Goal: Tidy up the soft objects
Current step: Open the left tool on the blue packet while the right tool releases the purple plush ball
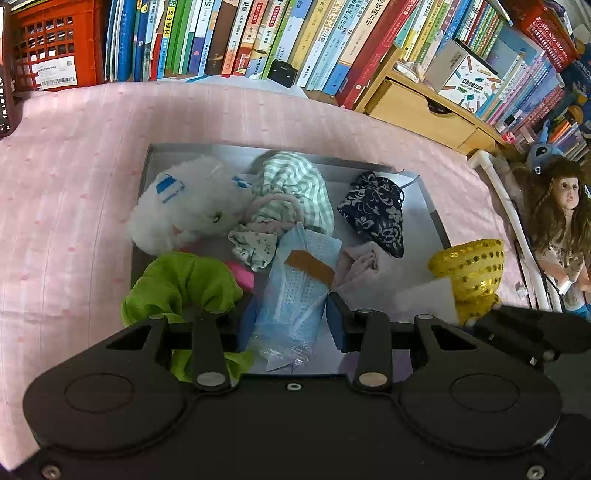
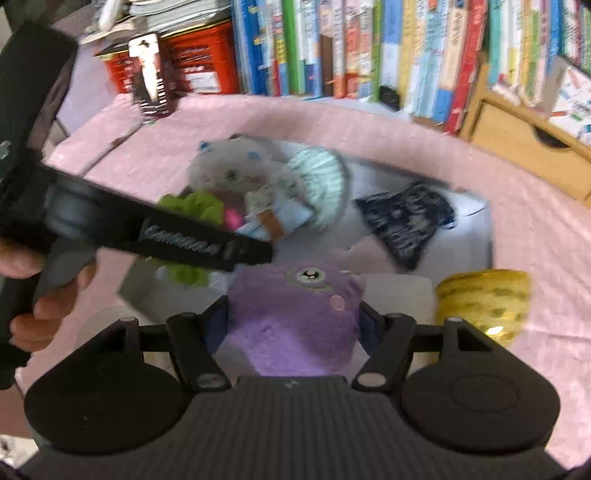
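Note:
A grey tray (image 1: 424,206) lies on a pink bedsheet (image 1: 74,184). It holds a white plush (image 1: 188,206), a green-checked cloth (image 1: 295,184), a dark floral pouch (image 1: 376,210), a lime-green cloth (image 1: 181,284) and a pale pink cloth (image 1: 365,266). My left gripper (image 1: 291,321) is shut on a blue packet of face masks (image 1: 295,288) over the tray's near side. My right gripper (image 2: 291,325) is shut on a purple plush toy (image 2: 295,314) with one round eye, at the near edge of the tray (image 2: 469,236). The right wrist view is blurred.
A yellow sequined pouch (image 1: 472,273) sits just outside the tray's right corner. A doll (image 1: 557,221) lies at the far right. Behind the bed are rows of books (image 1: 258,33), a red crate (image 1: 55,40) and a wooden drawer unit (image 1: 417,107). A hand (image 2: 37,295) holds the left tool.

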`<state>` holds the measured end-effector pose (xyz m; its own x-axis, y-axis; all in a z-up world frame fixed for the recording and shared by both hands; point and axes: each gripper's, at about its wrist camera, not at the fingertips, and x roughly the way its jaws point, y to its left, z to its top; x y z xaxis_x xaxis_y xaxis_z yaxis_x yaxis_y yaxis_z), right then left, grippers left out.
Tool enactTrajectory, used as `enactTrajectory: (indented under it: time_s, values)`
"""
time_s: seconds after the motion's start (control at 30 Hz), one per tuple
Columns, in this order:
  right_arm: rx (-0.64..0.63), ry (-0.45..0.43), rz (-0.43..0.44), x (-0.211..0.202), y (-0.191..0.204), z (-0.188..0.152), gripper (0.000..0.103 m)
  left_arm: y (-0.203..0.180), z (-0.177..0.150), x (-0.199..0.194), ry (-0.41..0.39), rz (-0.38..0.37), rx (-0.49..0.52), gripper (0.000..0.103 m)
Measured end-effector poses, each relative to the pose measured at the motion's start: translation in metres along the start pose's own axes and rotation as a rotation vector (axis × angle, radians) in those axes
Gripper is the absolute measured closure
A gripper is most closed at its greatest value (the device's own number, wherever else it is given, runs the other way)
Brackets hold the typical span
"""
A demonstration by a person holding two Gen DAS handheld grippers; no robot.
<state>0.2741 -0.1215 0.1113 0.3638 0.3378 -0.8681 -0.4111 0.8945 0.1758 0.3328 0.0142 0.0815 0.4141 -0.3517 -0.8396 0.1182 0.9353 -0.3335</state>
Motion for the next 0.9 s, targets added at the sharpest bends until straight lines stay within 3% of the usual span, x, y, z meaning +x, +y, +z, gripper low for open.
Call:
enactTrajectory:
  time_s: [0.07,0.33,0.63,0.9]
  values:
    - [-0.009,0.012,0.022,0.002,0.003,-0.002,0.032,0.000,0.000,0.000,0.000,-0.003,-0.003,0.065]
    - [-0.015,0.040,-0.053,0.012,0.004,-0.001,0.032,0.000,0.001,0.001,0.001,-0.005,0.005,0.064]
    - [-0.009,0.042,-0.062,0.016,0.002,-0.002,0.028,-0.001,0.000,0.002,0.003,-0.015,0.006,0.063]
    - [0.021,0.024,-0.078,0.012,-0.002,-0.001,0.019,-0.001,-0.001,-0.007,-0.013,-0.031,0.007,0.052]
